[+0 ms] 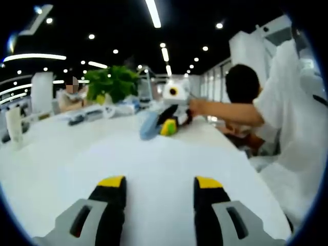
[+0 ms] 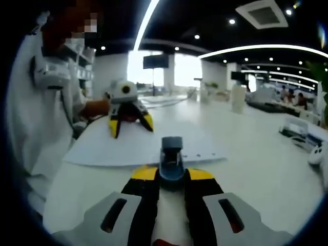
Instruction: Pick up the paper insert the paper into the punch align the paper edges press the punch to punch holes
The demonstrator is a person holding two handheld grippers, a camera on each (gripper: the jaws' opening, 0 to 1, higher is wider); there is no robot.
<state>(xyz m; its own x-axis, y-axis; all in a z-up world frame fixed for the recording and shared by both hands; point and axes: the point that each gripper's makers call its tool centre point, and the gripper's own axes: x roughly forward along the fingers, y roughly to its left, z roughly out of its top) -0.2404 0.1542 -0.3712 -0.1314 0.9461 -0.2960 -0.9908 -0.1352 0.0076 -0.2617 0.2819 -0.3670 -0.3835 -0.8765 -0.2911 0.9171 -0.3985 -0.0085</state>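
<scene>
On the white worktop [image 2: 256,154] lies a sheet of white paper [image 2: 128,146], and a blue-grey hole punch [image 2: 171,159] sits at its near edge, with the paper's edge reaching in under the punch. In the right gripper view the right tongs [image 2: 171,177] are clenched on the punch: the two black, yellow-tipped jaws press against its sides, and its body rises between them. Beyond the punch, in that view, the left tongs [image 2: 130,123] rest on the far part of the sheet with their yellow tips spread apart and nothing between them, held by a person's hand [image 2: 95,108] coming out of a white sleeve [image 2: 46,102]. In the left gripper view the left tongs [image 1: 160,187] stand released over the sheet [image 1: 154,164], jaws well apart, and across the worktop [image 1: 46,148] the right tongs [image 1: 171,123] appear with the punch [image 1: 149,125] at their tips, though blur makes the grip hard to read there. A green potted plant [image 1: 115,82] stands further back.
</scene>
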